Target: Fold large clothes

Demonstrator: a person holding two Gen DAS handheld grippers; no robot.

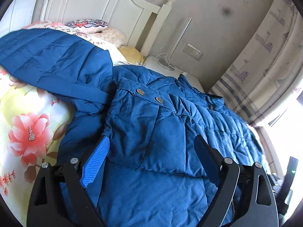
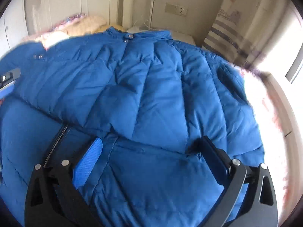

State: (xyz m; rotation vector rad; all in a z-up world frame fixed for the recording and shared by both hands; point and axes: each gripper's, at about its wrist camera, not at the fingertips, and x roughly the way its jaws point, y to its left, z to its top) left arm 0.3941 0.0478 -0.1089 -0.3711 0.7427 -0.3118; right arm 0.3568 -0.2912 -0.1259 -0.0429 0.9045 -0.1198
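A large blue quilted puffer jacket [image 1: 151,117] lies spread on the bed, hood [image 1: 47,56] at the upper left, a snap-button flap [image 1: 147,96] in the middle. My left gripper [image 1: 152,141] is open, its blue-padded fingers [image 1: 98,158] standing wide over the jacket's fabric. In the right wrist view the same jacket [image 2: 144,87] fills the frame, collar snaps [image 2: 129,36] at the far end, a zipper [image 2: 56,143] at lower left. My right gripper [image 2: 151,142] is open just above the jacket's hem part. The left gripper's tip [image 2: 8,79] shows at the left edge.
The bed has a floral sheet [image 1: 26,128] and pillows [image 1: 90,26] against a white headboard [image 1: 98,5]. A white bedside unit [image 1: 161,64] with cables stands by the wall. A striped curtain [image 1: 255,71] and bright window lie to the right.
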